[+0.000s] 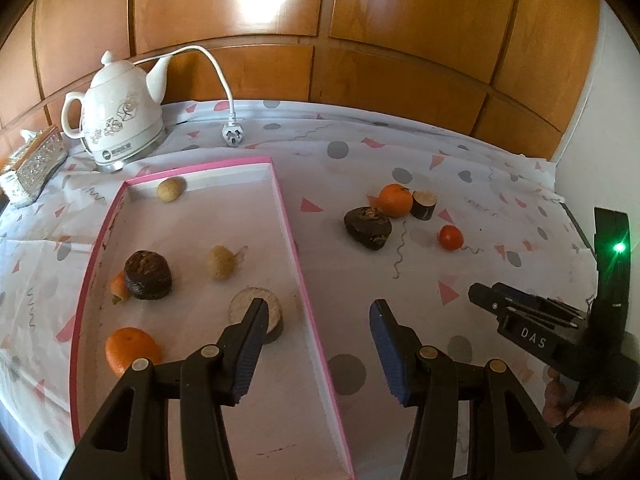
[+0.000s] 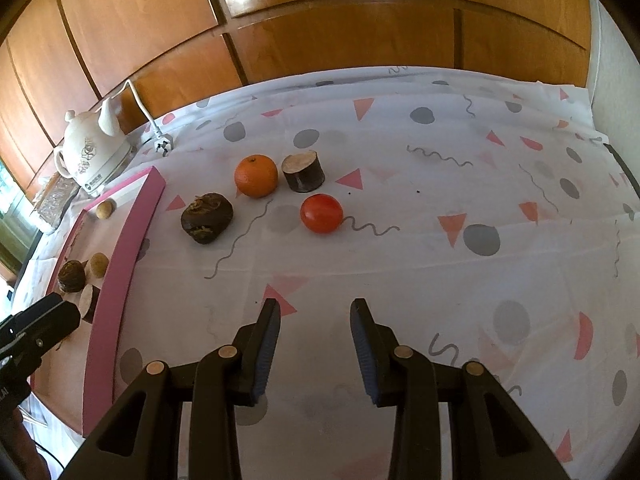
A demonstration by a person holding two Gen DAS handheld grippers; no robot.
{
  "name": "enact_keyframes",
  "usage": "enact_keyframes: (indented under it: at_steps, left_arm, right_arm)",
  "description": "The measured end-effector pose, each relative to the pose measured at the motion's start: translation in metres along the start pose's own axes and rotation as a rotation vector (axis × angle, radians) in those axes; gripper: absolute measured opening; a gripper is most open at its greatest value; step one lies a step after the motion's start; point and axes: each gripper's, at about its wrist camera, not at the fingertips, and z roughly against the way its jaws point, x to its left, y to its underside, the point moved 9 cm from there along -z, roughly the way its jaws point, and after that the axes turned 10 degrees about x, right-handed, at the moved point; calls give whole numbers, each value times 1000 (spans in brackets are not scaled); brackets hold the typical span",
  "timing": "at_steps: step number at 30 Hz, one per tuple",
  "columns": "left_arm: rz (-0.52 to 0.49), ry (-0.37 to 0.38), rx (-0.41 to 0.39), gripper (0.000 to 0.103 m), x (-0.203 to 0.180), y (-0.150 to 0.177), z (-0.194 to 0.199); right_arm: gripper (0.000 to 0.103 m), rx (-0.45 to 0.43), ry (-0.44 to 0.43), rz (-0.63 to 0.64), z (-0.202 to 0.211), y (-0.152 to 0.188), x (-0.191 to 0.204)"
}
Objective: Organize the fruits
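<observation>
On the tablecloth: an orange [image 2: 256, 176], a tomato [image 2: 321, 213], a dark lump [image 2: 207, 218] and a cut stub [image 2: 303, 171] were seen grouped, outside the pink tray [image 1: 298, 256].
Tray: a cut disc [image 1: 272, 306] was partly hidden by a finger.
Left gripper [image 1: 318, 312]: held apart, nothing gripped.
Right gripper [image 2: 314, 312]: gapped narrowly, empty.
Tray's near end: cut off.
</observation>
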Motion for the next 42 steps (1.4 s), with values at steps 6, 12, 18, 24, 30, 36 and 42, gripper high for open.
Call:
enact_keyframes:
  at_steps: [6, 12, 18, 24, 30, 36, 42]
  left_arm:
    - [-17, 2, 9, 53, -9, -5, -6]
    - [-31, -1, 15, 54, -16, -6, -12]
    - [-44, -3, 13, 55, -23, -9, -13]
    - [-53, -2, 19, 55, -28, -11, -17]
    - [-58, 1, 33, 55, -31, -13, -23]
    - [-53, 10, 50, 55, -33, -14, -31]
    - [-59, 21, 60, 55, -37, -16, -37]
  right_arm:
    - [37, 7, -1, -11, -2, -1, -6]
    - [37, 6, 1, -11, -2, -1, -6]
    - [37, 5, 9, -9, -3, -1, -7]
    - [37, -6, 17, 9, -3, -6, -5]
    - [37, -22, 22, 24, -3, -15, -3]
    - [37, -42, 25, 38, -6, -29, -4]
    - [44, -49, 38, 75, -18, -47, -1]
